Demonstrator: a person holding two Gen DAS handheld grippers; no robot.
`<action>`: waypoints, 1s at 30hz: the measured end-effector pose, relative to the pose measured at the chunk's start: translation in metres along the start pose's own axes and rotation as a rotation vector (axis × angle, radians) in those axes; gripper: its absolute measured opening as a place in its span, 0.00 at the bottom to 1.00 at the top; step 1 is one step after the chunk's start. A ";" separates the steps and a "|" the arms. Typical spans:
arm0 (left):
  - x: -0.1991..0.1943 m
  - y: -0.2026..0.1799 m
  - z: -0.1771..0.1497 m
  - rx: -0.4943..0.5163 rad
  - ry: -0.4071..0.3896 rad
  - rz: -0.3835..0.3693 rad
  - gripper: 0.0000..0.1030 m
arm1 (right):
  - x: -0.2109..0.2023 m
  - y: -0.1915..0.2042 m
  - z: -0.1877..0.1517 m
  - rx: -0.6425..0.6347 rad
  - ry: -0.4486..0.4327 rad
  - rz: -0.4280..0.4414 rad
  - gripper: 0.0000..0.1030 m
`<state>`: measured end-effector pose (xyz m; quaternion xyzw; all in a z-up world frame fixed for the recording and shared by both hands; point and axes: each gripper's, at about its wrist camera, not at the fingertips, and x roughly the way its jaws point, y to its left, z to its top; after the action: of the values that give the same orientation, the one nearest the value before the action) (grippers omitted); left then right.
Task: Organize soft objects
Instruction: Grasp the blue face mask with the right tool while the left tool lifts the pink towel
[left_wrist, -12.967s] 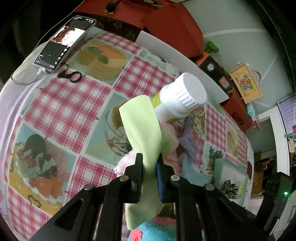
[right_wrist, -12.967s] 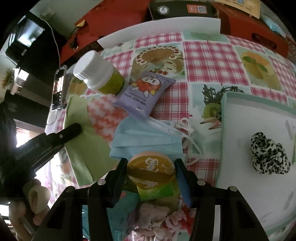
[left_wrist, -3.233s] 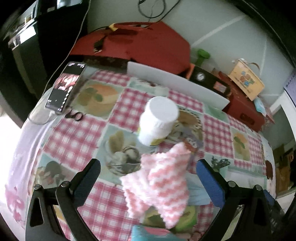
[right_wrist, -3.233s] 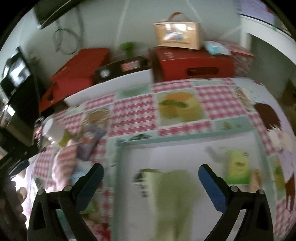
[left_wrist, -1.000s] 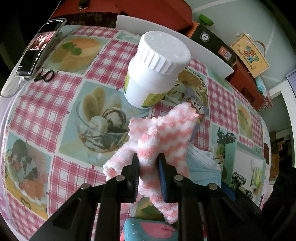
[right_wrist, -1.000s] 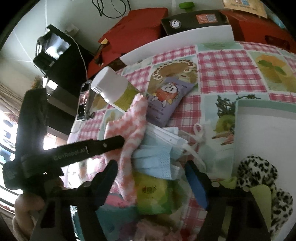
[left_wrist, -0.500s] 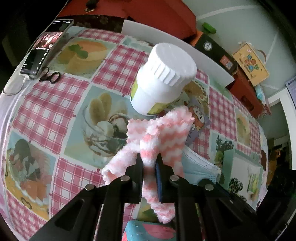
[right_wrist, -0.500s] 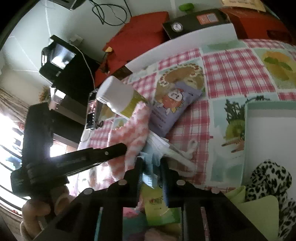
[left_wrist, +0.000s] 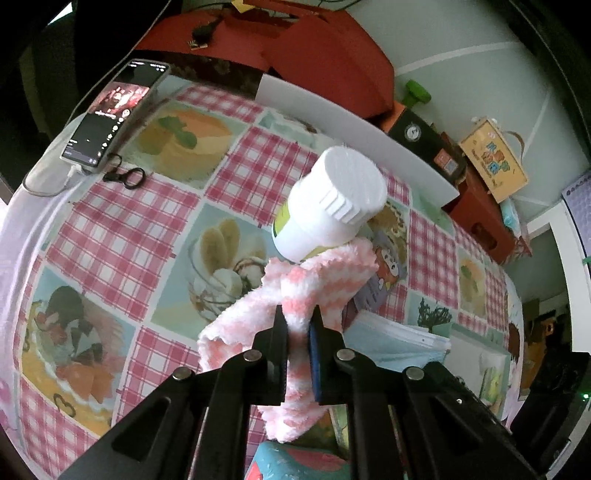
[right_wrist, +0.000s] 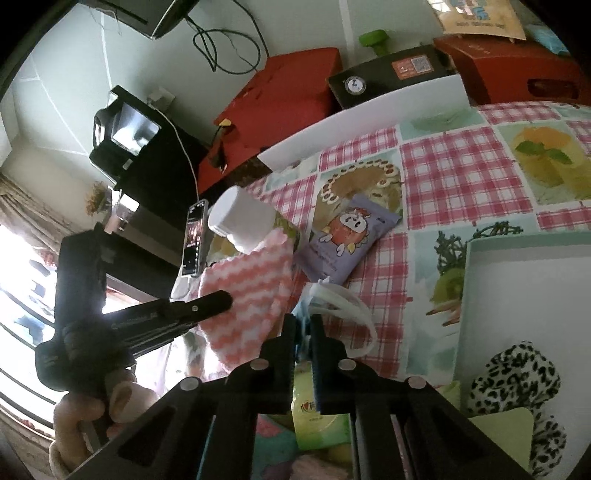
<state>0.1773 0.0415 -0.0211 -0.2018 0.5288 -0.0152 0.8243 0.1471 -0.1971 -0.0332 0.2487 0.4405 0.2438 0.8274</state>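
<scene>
My left gripper (left_wrist: 298, 321) is shut on a pink-and-white fluffy cloth (left_wrist: 317, 280) and holds it lifted above the checked tablecloth; the cloth also shows in the right wrist view (right_wrist: 251, 295). My right gripper (right_wrist: 303, 325) is shut on a light blue face mask (right_wrist: 301, 314), whose white ear loops (right_wrist: 343, 306) hang to its right. The mask also shows in the left wrist view (left_wrist: 391, 343). A white tray (right_wrist: 517, 280) at the right holds a leopard-print scrunchie (right_wrist: 517, 376) and a green cloth (right_wrist: 498, 424).
A white bottle (left_wrist: 332, 206) stands just beyond the pink cloth. A purple snack packet (right_wrist: 347, 240) lies beside it. A phone (left_wrist: 114, 110) and a cable lie at the table's far left. Red boxes (left_wrist: 295, 48) and a white board (left_wrist: 354, 129) line the back edge.
My left gripper has lifted the pink cloth a little higher. My right gripper has risen with the blue mask pinched in it.
</scene>
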 end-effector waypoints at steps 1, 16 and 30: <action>-0.002 0.000 0.000 -0.001 -0.006 -0.002 0.09 | -0.002 0.000 0.001 0.001 -0.005 0.004 0.07; -0.058 -0.018 0.001 0.053 -0.143 -0.062 0.09 | -0.053 0.013 0.010 -0.021 -0.134 0.079 0.06; -0.110 -0.053 -0.005 0.146 -0.264 -0.157 0.09 | -0.142 0.011 0.014 -0.026 -0.365 0.078 0.07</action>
<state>0.1341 0.0171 0.0909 -0.1824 0.3961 -0.0913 0.8953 0.0869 -0.2804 0.0666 0.2952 0.2697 0.2323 0.8867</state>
